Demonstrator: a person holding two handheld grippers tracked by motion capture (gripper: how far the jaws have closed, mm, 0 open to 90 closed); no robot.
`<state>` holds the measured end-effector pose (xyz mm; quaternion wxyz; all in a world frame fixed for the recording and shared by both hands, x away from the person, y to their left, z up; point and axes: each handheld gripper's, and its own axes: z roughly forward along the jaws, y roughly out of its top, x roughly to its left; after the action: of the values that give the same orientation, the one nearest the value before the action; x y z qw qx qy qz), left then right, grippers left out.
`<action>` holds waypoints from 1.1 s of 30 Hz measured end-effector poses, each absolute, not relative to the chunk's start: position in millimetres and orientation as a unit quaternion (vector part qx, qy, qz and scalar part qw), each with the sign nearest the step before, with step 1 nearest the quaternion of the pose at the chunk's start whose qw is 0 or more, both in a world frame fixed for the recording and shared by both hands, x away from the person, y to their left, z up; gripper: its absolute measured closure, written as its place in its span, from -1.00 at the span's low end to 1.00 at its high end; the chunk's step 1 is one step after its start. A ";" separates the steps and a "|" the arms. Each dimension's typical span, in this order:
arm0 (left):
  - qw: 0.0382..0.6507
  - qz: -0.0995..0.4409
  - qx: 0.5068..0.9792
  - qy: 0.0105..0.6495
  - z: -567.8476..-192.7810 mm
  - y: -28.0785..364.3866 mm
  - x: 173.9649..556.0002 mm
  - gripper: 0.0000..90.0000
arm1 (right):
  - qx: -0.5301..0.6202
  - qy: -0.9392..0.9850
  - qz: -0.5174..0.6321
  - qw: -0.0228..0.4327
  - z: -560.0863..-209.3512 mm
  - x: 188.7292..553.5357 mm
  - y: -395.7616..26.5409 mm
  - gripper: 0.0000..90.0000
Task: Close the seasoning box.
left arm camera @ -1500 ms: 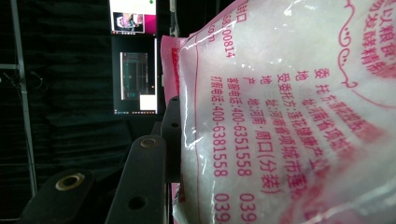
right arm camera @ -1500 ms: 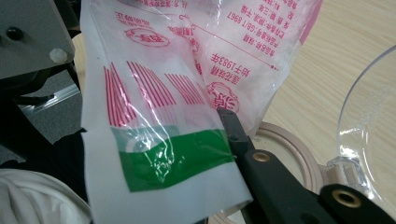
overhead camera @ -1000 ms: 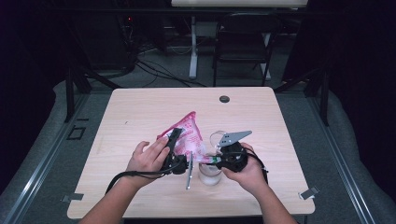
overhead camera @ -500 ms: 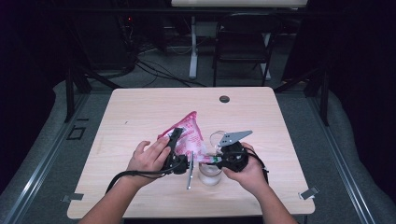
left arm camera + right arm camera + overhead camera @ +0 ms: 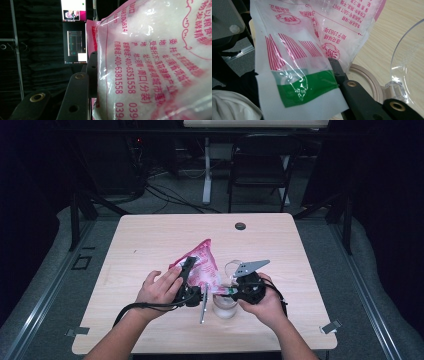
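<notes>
Near the front edge of the table [image 5: 150, 235], nothing has shifted between the earlier pictures and this one; both hands have stayed where they were, and the pink bag [image 5: 202, 262] of white grains hangs at the same slant over the clear jar [image 5: 225, 307]; the left gripper [image 5: 191, 266] clamps the bag's body part-way closed, its jaws pressed against the bulging plastic, as the left gripper view shows with one black jaw flush against the printed side [image 5: 155, 62]; the right gripper [image 5: 234, 291] is fully closed on the bag's lower corner, the white-and-green sealed tip [image 5: 304, 87] lying against its jaw in the right gripper view; the jar stands just below that corner, its beige rim [image 5: 372, 85] open and its clear hinged lid [image 5: 407, 62] swung back; a slim metal tool [image 5: 203, 306] lies on the table just beside the jar; I judge the stillness to be a pause before opening or pouring, since the corner looks sealed and no grains can be seen falling; the bag is lined up, so the next move probably calls for tearing or tipping at that corner, with spillage beside the rim the likely risk
</notes>
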<state>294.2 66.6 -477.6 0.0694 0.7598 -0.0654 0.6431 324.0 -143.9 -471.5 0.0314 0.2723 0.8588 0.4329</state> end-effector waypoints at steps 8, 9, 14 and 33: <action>0.073 0.648 0.755 -0.069 -477.2 66.5 294.0 0.49 | 0.271 0.860 0.431 0.030 -471.6 324.2 -143.7 1.00; 0.074 0.646 0.757 -0.067 -477.4 66.6 293.9 0.49 | 0.271 0.860 0.431 0.030 -471.7 324.2 -143.7 1.00; 0.067 0.648 0.756 -0.069 -475.9 65.1 293.4 0.49 | 0.273 0.859 0.432 0.031 -472.2 324.2 -143.7 1.00; 0.076 0.651 0.752 -0.070 -475.0 63.6 292.8 0.49 | 0.274 0.861 0.428 0.031 -472.7 324.9 -144.6 1.00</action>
<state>292.8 63.6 -475.0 0.0760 0.7516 -0.0705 0.6515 324.9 -144.6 -472.7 0.0305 0.2736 0.8606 0.4284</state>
